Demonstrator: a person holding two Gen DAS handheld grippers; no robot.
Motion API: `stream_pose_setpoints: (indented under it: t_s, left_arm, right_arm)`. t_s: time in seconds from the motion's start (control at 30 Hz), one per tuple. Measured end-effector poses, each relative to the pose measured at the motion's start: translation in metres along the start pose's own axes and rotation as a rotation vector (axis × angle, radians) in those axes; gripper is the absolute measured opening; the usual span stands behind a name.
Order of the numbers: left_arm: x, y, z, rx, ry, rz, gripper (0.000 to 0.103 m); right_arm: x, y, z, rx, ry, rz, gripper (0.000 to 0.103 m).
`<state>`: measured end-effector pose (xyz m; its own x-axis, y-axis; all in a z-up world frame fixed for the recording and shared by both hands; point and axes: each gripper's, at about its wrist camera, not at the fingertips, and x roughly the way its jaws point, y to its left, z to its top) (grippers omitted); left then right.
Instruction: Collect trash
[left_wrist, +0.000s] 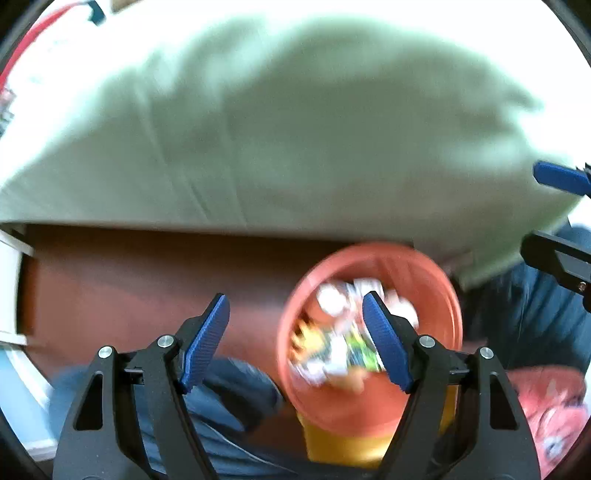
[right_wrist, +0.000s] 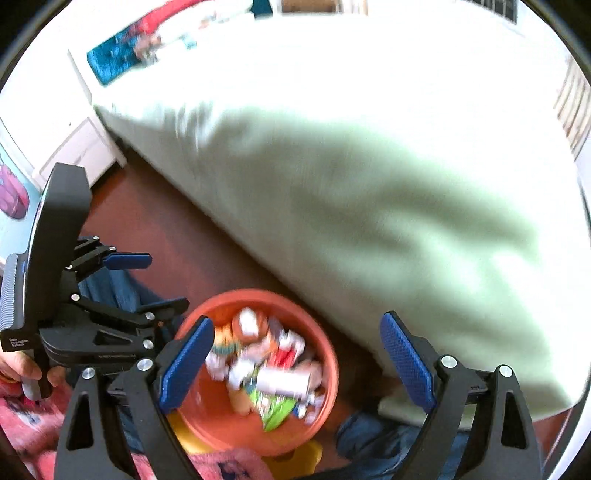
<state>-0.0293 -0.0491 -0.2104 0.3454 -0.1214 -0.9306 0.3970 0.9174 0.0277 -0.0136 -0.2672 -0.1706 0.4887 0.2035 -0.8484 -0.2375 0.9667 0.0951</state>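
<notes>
1. My left gripper (left_wrist: 295, 341) is released: blue pads wide apart, nothing between them. It points steeply down.
2. My right gripper (right_wrist: 297, 363) is also released, pads spread wide, nothing clamped.
3. The task's thing: an orange bin (right_wrist: 207, 417) w/ a yellow base, standing on the brown floor (left_wrist: 122, 280). In the left wrist view it sits below and just right of centre, so the left gripper's right pad overlaps its rim. In the right wrist view it's below, between the pads, nearer the left one.
4. Trash (right_wrist: 273, 373) fills the bin: white crumpled bits, a white cylinder-shaped item, a green wrapper, orange and red scraps. Too blurred to name pieces more exactly.
5. Ahead of both grippers: a bed w/ a pale green sheet (left_wrist: 295, 122), its edge running right beside the bin.
6. Right wrist view, far left: the left gripper seen from the side, a hand (right_wrist: 22, 369) gripping its handle.
7. Blue denim legs (left_wrist: 229, 402) show under both grippers, either side of the bin.
8. Pink-red patterned fabric (right_wrist: 26, 424) lies at the lower left of the right gripper.
9. A white cabinet (right_wrist: 77, 147) stands far left, beyond the floor strip.
</notes>
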Motion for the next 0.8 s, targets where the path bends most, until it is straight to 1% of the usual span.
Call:
stream_pose_setpoints:
  t_s: [0.03, 0.1, 0.13, 0.17, 0.2, 0.27, 0.33, 0.47, 0.57, 0.67, 0.8]
  left_arm:
    - [-0.012, 0.004, 0.009, -0.010, -0.044, 0.019, 0.079]
    - [-0.040, 0.013, 0.026, -0.043, -0.147, 0.057, 0.083]
    - [-0.052, 0.017, 0.034, -0.065, -0.195, 0.074, 0.085]
    - [-0.063, 0.021, 0.042, -0.085, -0.235, 0.085, 0.088]
    - [-0.077, 0.026, 0.050, -0.116, -0.283, 0.098, 0.089]
    - [-0.096, 0.033, 0.060, -0.162, -0.349, 0.108, 0.090]
    - [-0.115, 0.040, 0.069, -0.205, -0.412, 0.124, 0.090]
    - [-0.143, 0.046, 0.078, -0.247, -0.494, 0.130, 0.091]
    - [-0.156, 0.044, 0.083, -0.258, -0.546, 0.156, 0.091]
    - [-0.166, 0.042, 0.086, -0.262, -0.581, 0.157, 0.091]
    - [-0.173, 0.040, 0.090, -0.261, -0.605, 0.157, 0.091]
  right_arm:
    - [-0.013, -0.001, 0.010, 0.001, -0.054, -0.018, 0.094]
    - [-0.033, 0.000, 0.024, 0.000, -0.144, -0.050, 0.096]
    - [-0.045, -0.001, 0.033, 0.004, -0.205, -0.073, 0.097]
    - [-0.054, -0.002, 0.039, 0.009, -0.246, -0.090, 0.097]
    - [-0.062, -0.002, 0.045, 0.017, -0.283, -0.106, 0.097]
    - [-0.078, -0.003, 0.056, 0.040, -0.360, -0.131, 0.097]
    - [-0.090, -0.004, 0.065, 0.058, -0.418, -0.146, 0.097]
    - [-0.106, -0.003, 0.076, 0.067, -0.484, -0.152, 0.097]
    - [-0.114, -0.002, 0.083, 0.063, -0.516, -0.157, 0.098]
    - [-0.120, 0.002, 0.086, 0.060, -0.540, -0.163, 0.097]
    - [-0.127, 0.003, 0.090, 0.054, -0.563, -0.178, 0.098]
